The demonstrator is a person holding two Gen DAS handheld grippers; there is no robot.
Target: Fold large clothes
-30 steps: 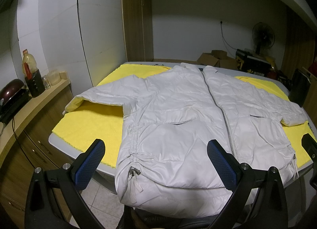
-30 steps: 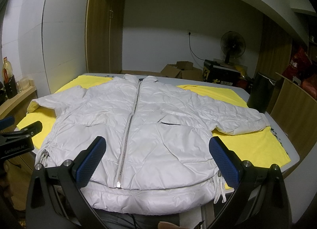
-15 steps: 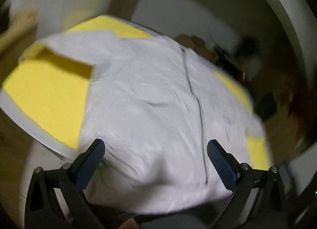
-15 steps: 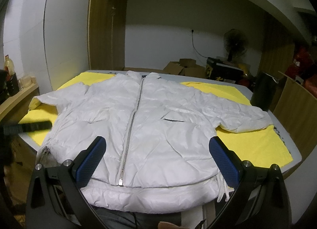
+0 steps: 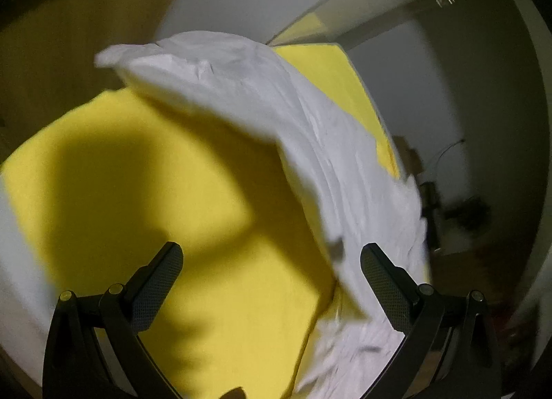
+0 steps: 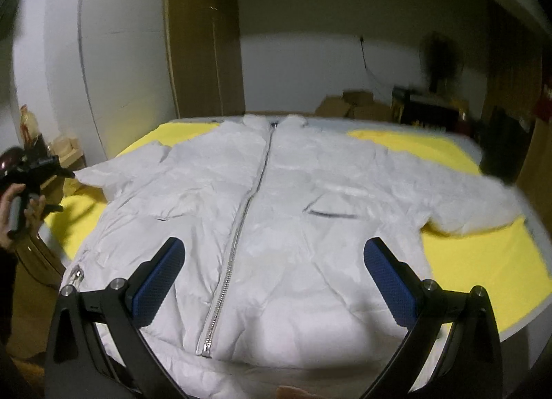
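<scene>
A white padded jacket (image 6: 276, 219) lies flat and zipped, front up, on a yellow cloth (image 6: 483, 268) over a table. My right gripper (image 6: 272, 274) is open and empty above the jacket's lower hem. My left gripper (image 5: 272, 285) is open and empty, tilted over the yellow cloth (image 5: 138, 192) beside the jacket's left sleeve (image 5: 214, 78). In the right wrist view the left gripper (image 6: 34, 178) is held at the table's left edge, near that sleeve's cuff (image 6: 89, 174).
A wooden counter with a bottle (image 6: 27, 123) stands left of the table. Cardboard boxes (image 6: 352, 107), a fan (image 6: 438, 60) and a dark bin (image 6: 496, 164) stand behind and right. A wooden wardrobe (image 6: 203, 54) is at the back.
My left gripper has swung left and turned, from facing the jacket's hem to hovering over the yellow cloth by the left sleeve. My right gripper has moved slightly closer over the hem.
</scene>
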